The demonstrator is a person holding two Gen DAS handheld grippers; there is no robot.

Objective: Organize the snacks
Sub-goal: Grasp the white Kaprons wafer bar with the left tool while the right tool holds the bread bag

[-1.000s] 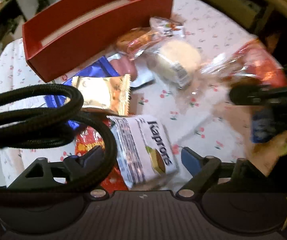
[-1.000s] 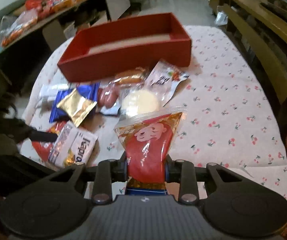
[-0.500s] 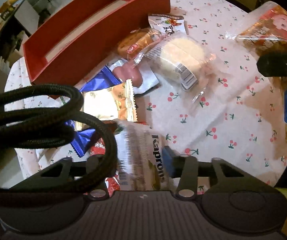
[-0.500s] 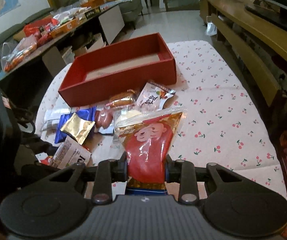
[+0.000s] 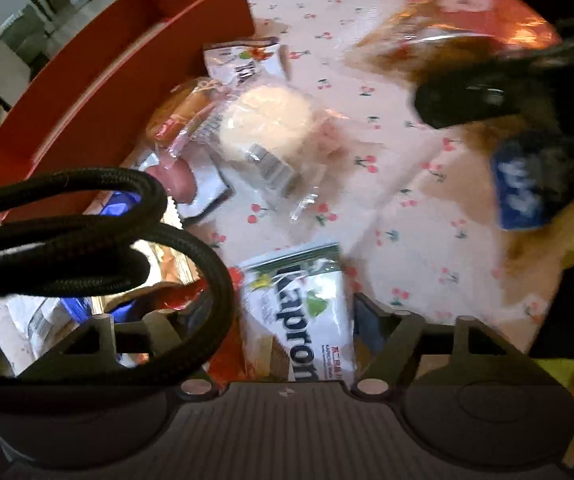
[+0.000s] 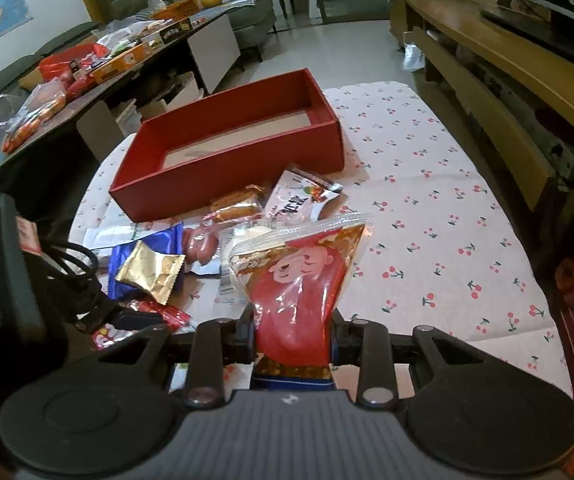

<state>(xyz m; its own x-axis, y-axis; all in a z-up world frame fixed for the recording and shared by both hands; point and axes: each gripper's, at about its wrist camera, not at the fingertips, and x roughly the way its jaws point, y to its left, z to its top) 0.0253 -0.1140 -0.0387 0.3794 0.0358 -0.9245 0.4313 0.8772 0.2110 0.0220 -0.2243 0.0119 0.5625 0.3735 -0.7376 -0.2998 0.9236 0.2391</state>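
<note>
- Snacks lie scattered on a surface point(image 6: 427, 208) draped in a cherry-print cloth, in front of an open red box point(image 6: 223, 160) that sits toward the far side with nothing visible inside but its pale floor.
- The right gripper point(image 6: 292, 336) pinches a red-and-clear snack bag point(image 6: 299, 280) printed with a cartoon face; the jaws are pressed onto its lower half and the bag stands upright above the cloth, its sealed top edge pointing toward the box.
- The left gripper point(image 5: 287, 320) points steeply down over a white wafer packet point(image 5: 303, 312) printed with dark lettering. Its jaws are opening, with the packet lying between them; whether the pads touch the wrapper cannot be told through the motion blur.
- A black braided cable point(image 5: 87, 236) loops across the left wrist view, hiding part of the pile.
- Just before the box's near wall lie an orange-wrapped cake point(image 6: 237, 206) and a white sachet point(image 6: 299, 200), side by side.
- Nearer the camera rest a round pale bun in clear wrap point(image 5: 271, 128), a pink sausage point(image 6: 201, 246) and a gold foil packet point(image 6: 149, 272) lying on top of a blue wrapper point(image 6: 143, 248).
- A small red wrapper point(image 6: 159, 312) lies at the near edge of the pile, beside the left gripper's body.
- In the left wrist view the held bag appears blurred at upper right, raised clear of the cloth.
</note>
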